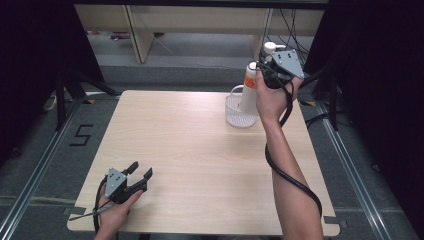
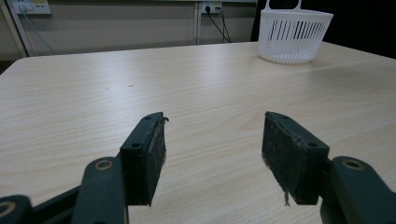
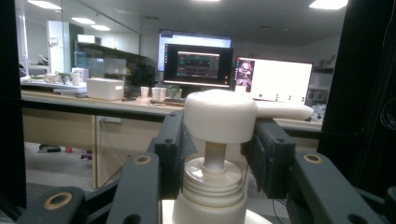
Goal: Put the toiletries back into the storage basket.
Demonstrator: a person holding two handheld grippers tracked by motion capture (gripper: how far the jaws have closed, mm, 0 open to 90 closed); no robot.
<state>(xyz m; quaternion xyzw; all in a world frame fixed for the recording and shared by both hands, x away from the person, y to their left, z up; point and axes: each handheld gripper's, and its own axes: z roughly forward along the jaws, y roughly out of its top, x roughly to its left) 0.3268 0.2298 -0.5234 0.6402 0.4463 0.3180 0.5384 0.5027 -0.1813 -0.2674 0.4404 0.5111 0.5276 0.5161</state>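
**Q:** Right gripper (image 3: pixel 215 154): what is it doing?

**A:** Its jaws are clamped on a white pump bottle (image 1: pixel 248 90), gripping the neck just under the pump head, lifted off the table (image 1: pixel 200 150). An orange band crosses the bottle; its writing is too small to read.

**Q:** What sits nearby?

**A:** A white slotted basket (image 1: pixel 239 111) stands directly below that gripper, the bottle's base inside or just above it.

**Q:** And the left gripper (image 1: pixel 141 171)?

**A:** Jaws apart, holding nothing, resting low at the near table edge, well away from the basket. A "5" (image 1: pixel 81 135) is taped on the floor to its left.
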